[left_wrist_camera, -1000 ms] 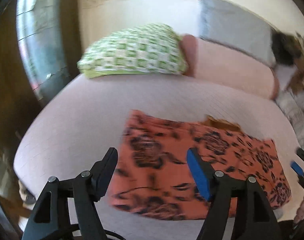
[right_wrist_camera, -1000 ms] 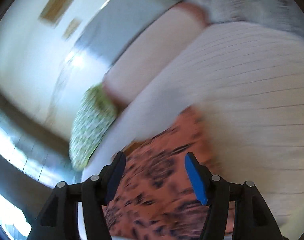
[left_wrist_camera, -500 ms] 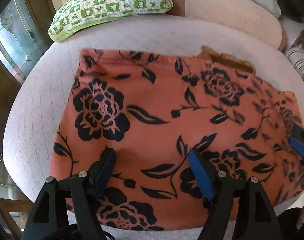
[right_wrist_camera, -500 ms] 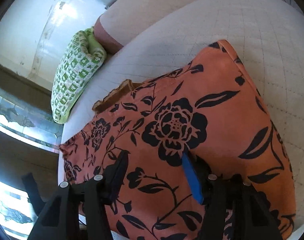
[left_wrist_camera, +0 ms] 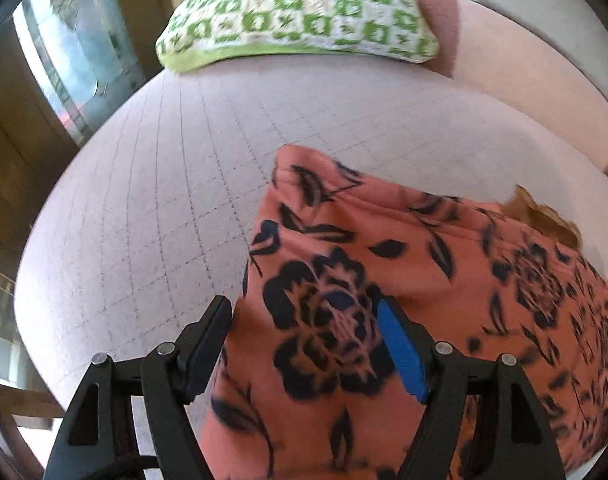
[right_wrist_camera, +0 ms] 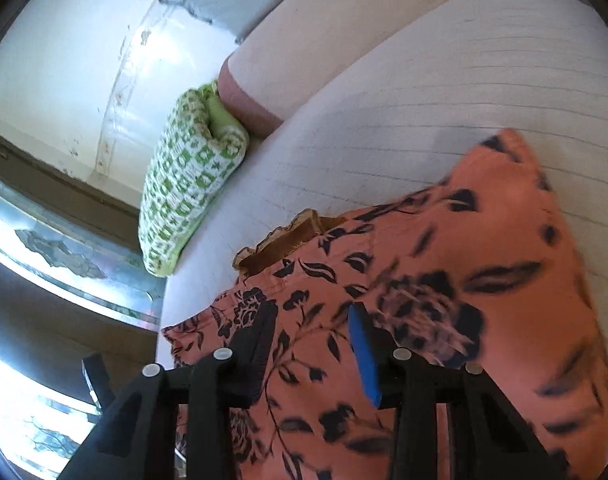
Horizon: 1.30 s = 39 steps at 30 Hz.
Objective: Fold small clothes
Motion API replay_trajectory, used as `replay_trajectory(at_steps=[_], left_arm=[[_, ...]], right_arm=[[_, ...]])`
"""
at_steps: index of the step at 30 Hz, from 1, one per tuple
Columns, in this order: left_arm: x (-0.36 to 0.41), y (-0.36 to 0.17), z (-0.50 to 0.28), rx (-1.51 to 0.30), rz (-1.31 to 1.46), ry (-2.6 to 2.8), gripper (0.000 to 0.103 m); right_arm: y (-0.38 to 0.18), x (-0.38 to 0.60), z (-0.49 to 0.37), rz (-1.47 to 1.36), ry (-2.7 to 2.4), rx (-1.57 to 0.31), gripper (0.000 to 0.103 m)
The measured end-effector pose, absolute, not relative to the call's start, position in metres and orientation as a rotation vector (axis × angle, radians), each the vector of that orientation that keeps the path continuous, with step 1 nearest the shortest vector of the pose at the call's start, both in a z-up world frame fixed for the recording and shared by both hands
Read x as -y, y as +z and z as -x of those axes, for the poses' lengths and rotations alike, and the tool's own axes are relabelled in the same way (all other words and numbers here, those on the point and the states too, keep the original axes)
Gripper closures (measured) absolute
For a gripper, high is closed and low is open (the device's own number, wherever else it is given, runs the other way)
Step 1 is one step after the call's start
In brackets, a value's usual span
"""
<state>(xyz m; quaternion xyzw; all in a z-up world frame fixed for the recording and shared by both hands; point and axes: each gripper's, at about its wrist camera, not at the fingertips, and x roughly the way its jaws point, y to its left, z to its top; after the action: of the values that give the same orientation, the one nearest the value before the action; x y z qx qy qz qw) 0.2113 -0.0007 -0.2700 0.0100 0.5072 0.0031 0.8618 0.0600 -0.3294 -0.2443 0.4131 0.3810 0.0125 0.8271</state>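
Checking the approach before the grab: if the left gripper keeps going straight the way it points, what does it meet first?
Most likely the orange cloth with black flowers, near its left edge; the left gripper has its jaws open over it. Depth is hard to judge.

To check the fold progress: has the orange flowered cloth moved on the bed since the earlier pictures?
Yes. In the left wrist view the cloth has drawn back from the green pillow, toward the camera; more bare bed cover lies between.

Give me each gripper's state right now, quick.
Left gripper: open over the orange floral garment, holding nothing.
Right gripper: jaws just closing, garment between them; grip cannot be told.
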Motion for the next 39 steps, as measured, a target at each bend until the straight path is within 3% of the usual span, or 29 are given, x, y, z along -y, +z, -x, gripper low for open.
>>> replay_trajectory(at_steps=[3,5,8,11,16,22,27,33,39], left_arm=[[-0.003,-0.281,-0.222,-1.065,0.021,0.006,0.027],[-0.003,-0.287,-0.225,-1.058,0.004,0.017,0.017],[-0.005,-0.292,-0.226,-1.037,0.002,0.020,0.014],[-0.014,-0.286,-0.217,-1.027,0.014,0.014,0.014],[-0.031,-0.267,-0.171,-0.958,-0.035,0.084,0.014],[-0.067,-0.284,-0.122,-1.001,0.051,0.132,0.014],[-0.080,-0.270,-0.105,-1.036,0.090,0.112,0.014],[-0.109,-0.259,-0.061,-1.092,0.273,0.058,0.014],[-0.087,-0.265,-0.052,-1.095,0.382,-0.038,0.016]], right_arm=[[-0.254,0.322,-0.085,-0.884,0.024,-0.832,0.061],[-0.265,0.320,-0.106,-0.901,0.001,-0.873,0.061],[-0.295,0.316,-0.135,-0.889,-0.023,-1.018,0.059],[-0.282,0.316,-0.135,-0.878,-0.002,-0.975,0.049],[-0.260,0.306,-0.104,-0.809,0.023,-0.901,0.049],[-0.227,0.254,-0.058,-0.663,0.262,-0.809,0.049],[-0.273,0.215,-0.061,-0.629,0.289,-1.064,0.052],[-0.246,0.233,-0.038,-0.774,0.367,-0.942,0.051],[-0.219,0.233,-0.019,-0.772,0.424,-0.803,0.051]])
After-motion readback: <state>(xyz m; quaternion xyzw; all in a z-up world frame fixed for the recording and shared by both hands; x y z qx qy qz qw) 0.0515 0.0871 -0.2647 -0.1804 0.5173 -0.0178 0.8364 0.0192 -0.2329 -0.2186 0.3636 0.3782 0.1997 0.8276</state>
